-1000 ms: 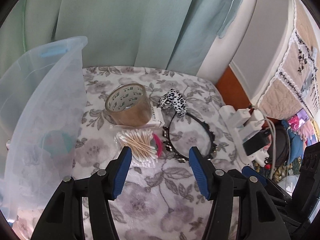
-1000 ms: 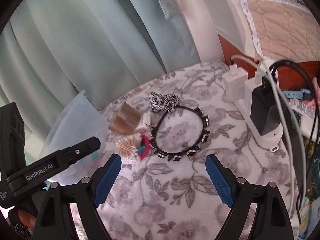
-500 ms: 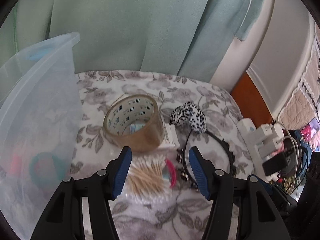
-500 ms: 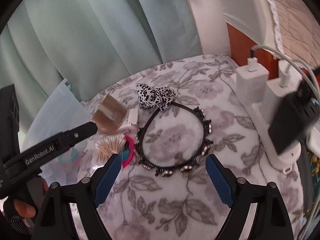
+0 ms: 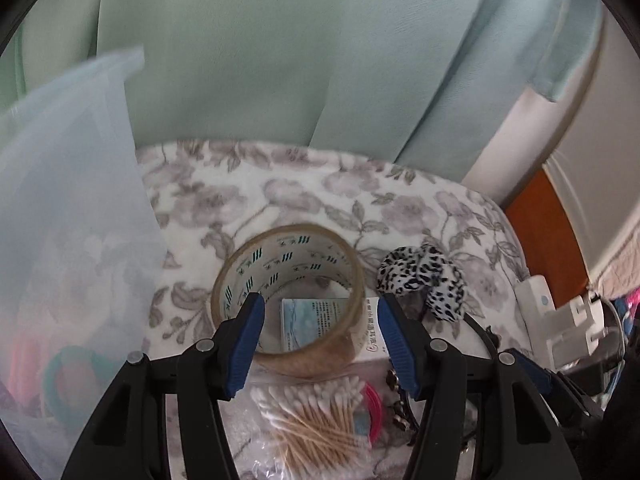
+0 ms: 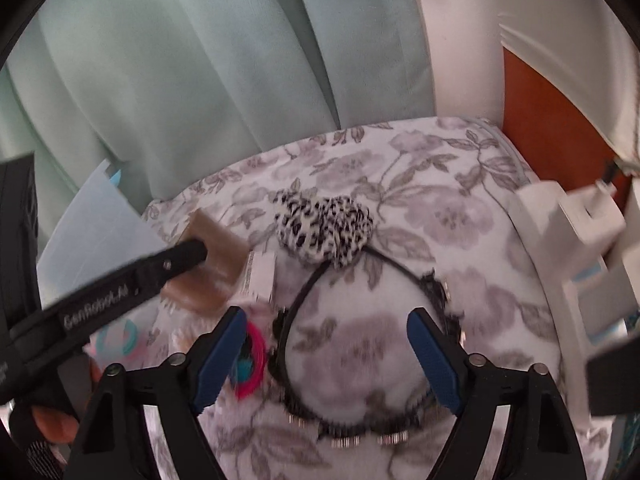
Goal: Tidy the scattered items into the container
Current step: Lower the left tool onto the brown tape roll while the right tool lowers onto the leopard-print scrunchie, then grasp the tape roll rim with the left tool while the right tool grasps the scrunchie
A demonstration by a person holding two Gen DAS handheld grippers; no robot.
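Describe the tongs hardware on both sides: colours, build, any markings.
Both match. The left tongs and right tongs have black angular plastic arms, silver pivot screws and blue ribbed finger pads. In the right wrist view, the left unit's black finger reads "GenRobot.AI" in white. No cables show on either.

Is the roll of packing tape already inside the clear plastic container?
No, the roll of packing tape sits on the floral cloth to the right of the clear plastic container, between the open left gripper fingers.

Tape roll (image 5: 288, 300) right of container (image 5: 72, 248), swabs (image 5: 320, 412) before it, headband (image 6: 360, 320) further right.
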